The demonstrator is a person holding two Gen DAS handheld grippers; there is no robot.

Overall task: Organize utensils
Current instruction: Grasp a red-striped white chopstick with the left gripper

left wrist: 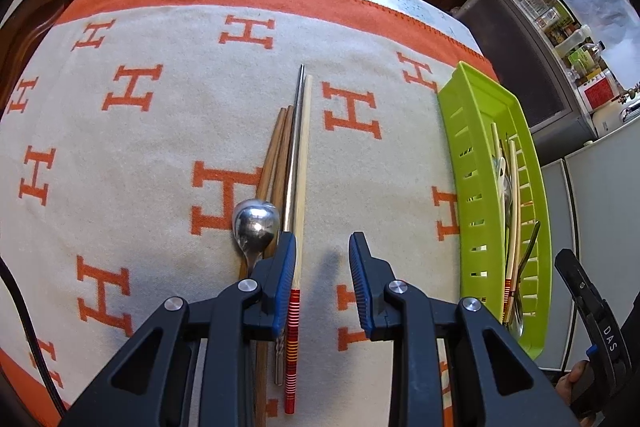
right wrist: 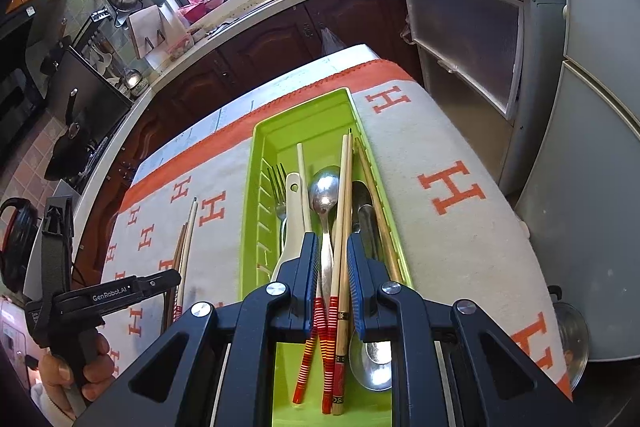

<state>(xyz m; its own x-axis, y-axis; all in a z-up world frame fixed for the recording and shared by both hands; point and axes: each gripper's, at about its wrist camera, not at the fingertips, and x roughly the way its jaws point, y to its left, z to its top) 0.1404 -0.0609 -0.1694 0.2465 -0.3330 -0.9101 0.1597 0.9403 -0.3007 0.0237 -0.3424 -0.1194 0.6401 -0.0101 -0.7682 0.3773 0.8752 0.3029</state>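
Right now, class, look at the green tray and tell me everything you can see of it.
The tray is a long, lime-green plastic bin with slotted side walls and a raised rim. It lies flat on the H-patterned cloth, toward its right side. Inside lie chopsticks, spoons, a fork and a white utensil, all lengthwise. Its far end is bare. The right gripper hovers over its near end.

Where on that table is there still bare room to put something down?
Bare cloth lies between the loose chopsticks and the green tray, and in a wide stretch beyond the spoon on the cloth's other side. More lies past the tray's far wall. The tray's near end is crowded with utensils; its far end is bare.
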